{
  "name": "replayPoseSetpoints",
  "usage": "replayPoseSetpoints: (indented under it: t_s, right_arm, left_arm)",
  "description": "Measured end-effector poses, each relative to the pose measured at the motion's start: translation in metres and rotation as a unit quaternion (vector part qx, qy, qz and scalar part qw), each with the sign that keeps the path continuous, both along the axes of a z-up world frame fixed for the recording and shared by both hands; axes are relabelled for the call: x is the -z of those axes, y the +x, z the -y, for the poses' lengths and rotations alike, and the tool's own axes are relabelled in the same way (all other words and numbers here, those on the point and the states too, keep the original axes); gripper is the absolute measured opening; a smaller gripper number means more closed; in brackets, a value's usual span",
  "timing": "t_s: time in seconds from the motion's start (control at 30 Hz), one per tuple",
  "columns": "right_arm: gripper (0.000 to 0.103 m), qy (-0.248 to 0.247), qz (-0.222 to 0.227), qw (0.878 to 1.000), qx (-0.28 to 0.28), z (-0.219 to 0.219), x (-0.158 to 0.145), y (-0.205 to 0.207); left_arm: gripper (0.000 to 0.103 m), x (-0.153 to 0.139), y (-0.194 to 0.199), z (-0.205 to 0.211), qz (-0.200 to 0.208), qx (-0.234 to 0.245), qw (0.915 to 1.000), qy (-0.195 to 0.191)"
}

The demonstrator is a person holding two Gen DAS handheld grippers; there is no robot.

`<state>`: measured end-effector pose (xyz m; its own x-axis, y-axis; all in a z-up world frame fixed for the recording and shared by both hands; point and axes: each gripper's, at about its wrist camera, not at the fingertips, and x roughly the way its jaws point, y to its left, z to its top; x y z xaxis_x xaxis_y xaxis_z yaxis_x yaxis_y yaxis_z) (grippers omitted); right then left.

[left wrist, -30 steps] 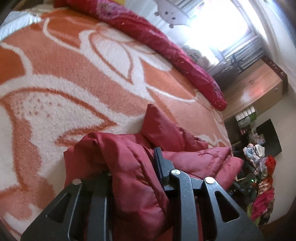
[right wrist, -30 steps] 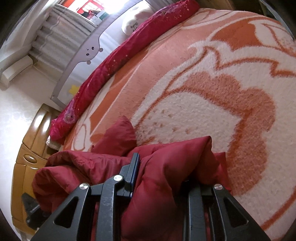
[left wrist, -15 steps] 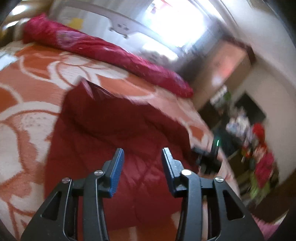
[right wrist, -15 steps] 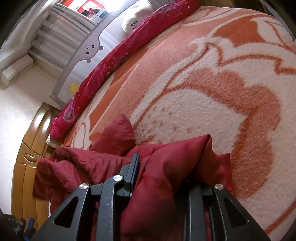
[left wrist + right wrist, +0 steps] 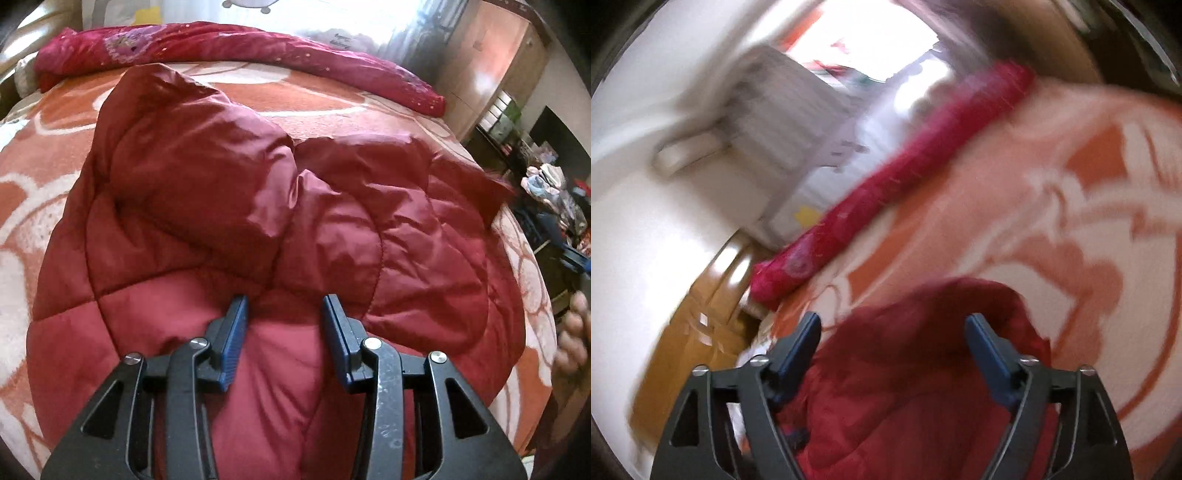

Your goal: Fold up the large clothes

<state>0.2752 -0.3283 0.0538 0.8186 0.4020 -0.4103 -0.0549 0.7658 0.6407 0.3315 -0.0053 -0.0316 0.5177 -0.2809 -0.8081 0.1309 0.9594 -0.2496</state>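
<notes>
Your red quilted jacket fills the centre of the left wrist view, spread over the orange and white blanket, with a sleeve or flap doubled across its upper left part. In the blurred right wrist view the jacket sits at the lower centre.

Your left gripper hovers at the bottom centre with its jaws partly apart and nothing pinched; padding shows through the gap. Your right gripper has just been opening: its jaws stand wide with fabric beneath them, not clamped.

Both grips look released, so I judge you are between folds. Before the next one, flatten the puffy doubled part so air does not spring it back. Grip a seam edge, not the bulk, and carry both corners evenly.

The rolled crimson quilt lies along the top edge, well apart from the jacket.
</notes>
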Motion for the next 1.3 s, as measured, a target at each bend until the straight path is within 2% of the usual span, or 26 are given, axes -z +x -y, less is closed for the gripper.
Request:
replayPoseSetpoints:
  t_s: [0.07,0.13,0.2,0.27,0.33,0.4,0.5,0.57,0.63,0.73,0.87,1.0,1.17,1.3]
  right_arm:
    - [0.086,-0.062,-0.006,0.996,-0.056,-0.033,-0.006,-0.004]
    - [0.086,-0.136,-0.042,0.984,-0.105,-0.073,0.006,0.003]
    - [0.084,-0.192,-0.070,0.971,-0.127,-0.099,0.021,0.011]
    - [0.082,-0.243,-0.117,0.951,-0.150,-0.121,0.045,0.027]
    - [0.083,-0.278,-0.148,0.938,-0.144,-0.125,0.067,0.039]
    - [0.083,-0.277,-0.161,0.938,-0.132,-0.118,0.079,0.051]
    - [0.084,-0.255,-0.185,0.943,-0.103,-0.100,0.091,0.067]
    - [0.085,-0.233,-0.200,0.947,-0.097,-0.090,0.101,0.075]
    - [0.085,-0.211,-0.207,0.951,-0.092,-0.082,0.110,0.081]
    - [0.085,-0.211,-0.206,0.952,-0.084,-0.082,0.115,0.079]
    - [0.085,-0.210,-0.198,0.954,-0.082,-0.081,0.118,0.076]
    - [0.086,-0.210,-0.193,0.955,-0.084,-0.081,0.116,0.073]
    - [0.086,-0.207,-0.194,0.955,-0.086,-0.078,0.112,0.070]
    - [0.086,-0.205,-0.182,0.958,-0.083,-0.078,0.099,0.061]
  left_arm:
    - [0.040,0.001,0.001,0.002,-0.001,-0.003,1.0000,0.005]
    - [0.040,-0.001,0.002,0.004,-0.005,-0.005,0.9999,0.010]
    - [0.040,0.000,-0.002,0.001,-0.007,-0.004,0.9999,0.011]
    - [0.040,-0.005,0.004,-0.007,-0.005,-0.013,0.9998,0.017]
    - [0.040,-0.005,0.016,-0.023,-0.008,-0.033,0.9993,0.018]
    - [0.040,0.000,0.029,-0.039,-0.022,-0.047,0.9986,0.005]
    - [0.040,0.011,0.045,-0.052,-0.031,-0.069,0.9967,0.029]
    - [0.040,0.023,0.057,-0.058,-0.047,-0.074,0.9960,0.018]
    - [0.040,0.030,0.063,-0.056,-0.050,-0.076,0.9957,0.019]
    - [0.040,0.035,0.068,-0.048,-0.048,-0.073,0.9956,0.035]
    - [0.040,0.028,0.057,-0.058,-0.043,-0.074,0.9961,0.017]
    - [0.040,0.010,0.030,-0.071,-0.023,-0.085,0.9959,-0.021]
    - [0.043,-0.008,-0.009,-0.088,-0.004,-0.106,0.9930,-0.052]
    - [0.045,-0.017,-0.035,-0.101,0.004,-0.117,0.9910,-0.065]
